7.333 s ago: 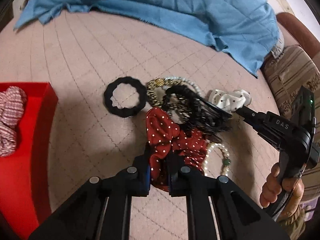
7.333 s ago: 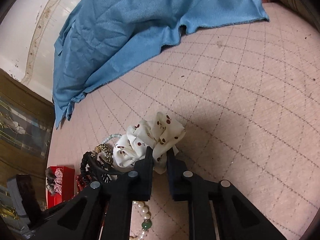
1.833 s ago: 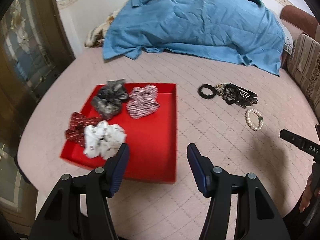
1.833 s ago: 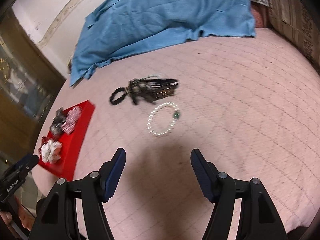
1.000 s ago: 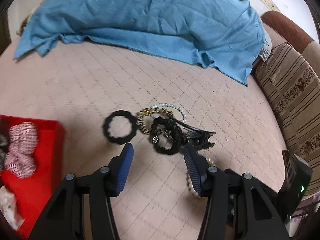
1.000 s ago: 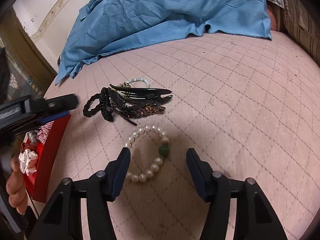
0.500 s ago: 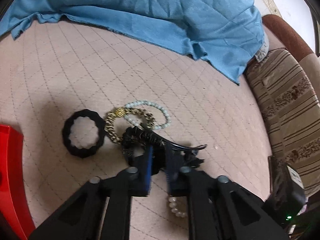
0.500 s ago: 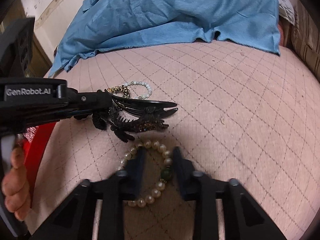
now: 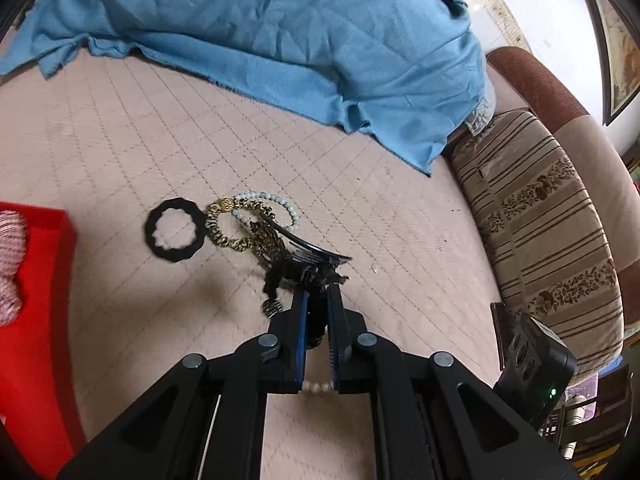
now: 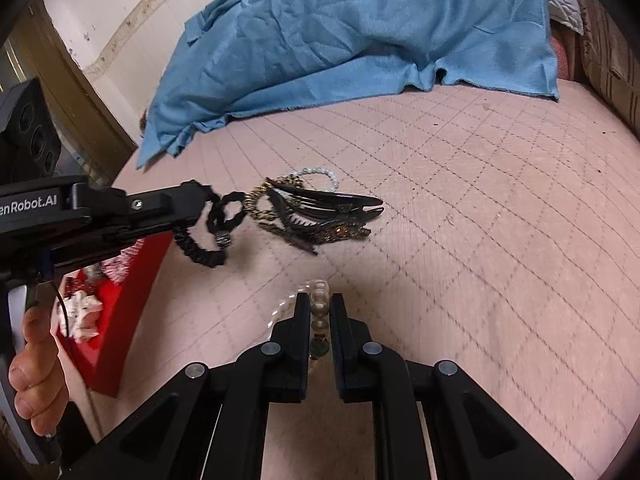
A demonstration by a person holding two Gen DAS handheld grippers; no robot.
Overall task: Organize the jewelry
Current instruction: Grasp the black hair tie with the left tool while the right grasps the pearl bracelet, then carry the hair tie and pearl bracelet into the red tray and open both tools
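Right wrist: bare quilted mattress (image 10: 500, 240) rightward.

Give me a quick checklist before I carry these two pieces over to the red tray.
1. Left tool shut on the black beaded bracelet: ok, it hangs from the tips.
2. Right tool shut on the pearl bracelet: ok, beads sit between the pads.
3. Black bracelet free of the hair claw clip: cannot tell; in the left view they overlap.
4. Pearl bracelet fully off the bedcover: cannot tell, its lower loop is hidden.
5. Red tray has bare room: ok, scrunchies fill only part.
6. Black scrunchie ring left undisturbed: ok, lying flat.
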